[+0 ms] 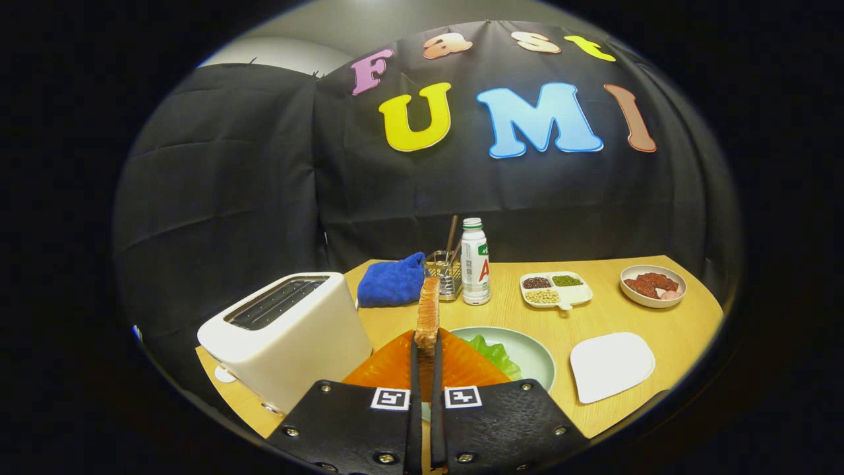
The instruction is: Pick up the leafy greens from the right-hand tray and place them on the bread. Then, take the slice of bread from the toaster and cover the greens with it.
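The slice of bread [428, 310], pinched upright on edge between the gripper [426, 343] fingers above the green plate [527, 349], should be tipped flat and lowered squarely over the leafy greens [489, 352].

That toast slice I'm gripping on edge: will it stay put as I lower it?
The gripper is shut on the bread slice, which stands upright above the fingers, so it probably is stiff. The browned edge looks crumbly; a harder squeeze may crack it. Pinched low, it could pivot when tilted over the lettuce.
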The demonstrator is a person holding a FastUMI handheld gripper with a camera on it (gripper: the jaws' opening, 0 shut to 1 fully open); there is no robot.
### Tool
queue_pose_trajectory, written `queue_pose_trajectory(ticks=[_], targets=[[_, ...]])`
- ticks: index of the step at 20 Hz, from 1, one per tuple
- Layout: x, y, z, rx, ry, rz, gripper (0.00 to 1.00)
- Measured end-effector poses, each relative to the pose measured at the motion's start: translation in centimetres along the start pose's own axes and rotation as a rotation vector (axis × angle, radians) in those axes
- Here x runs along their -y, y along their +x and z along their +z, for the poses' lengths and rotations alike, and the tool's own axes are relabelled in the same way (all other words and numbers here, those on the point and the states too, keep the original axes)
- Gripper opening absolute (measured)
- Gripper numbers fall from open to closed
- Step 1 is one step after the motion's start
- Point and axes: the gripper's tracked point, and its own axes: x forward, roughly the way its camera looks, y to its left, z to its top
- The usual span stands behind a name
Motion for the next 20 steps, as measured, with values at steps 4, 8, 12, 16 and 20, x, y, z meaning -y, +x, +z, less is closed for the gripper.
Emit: queue_pose_trajectory(ticks=[4, 8, 12, 16, 20], targets=[[0.2, 1.5, -1.2, -0.031, 0.028, 0.014, 0.05], [2.1, 1.9, -2.6, -0.06, 0.036, -0.016, 0.05], [4.9, 1.7, -4.0, -0.099, -0.028, -0.07, 0.17], [7.1, 1.4, -4.7, -0.11, -0.018, -0.114, 0.29], [8.5, 1.1, -5.2, -0.13, -0.065, -0.147, 0.43]])
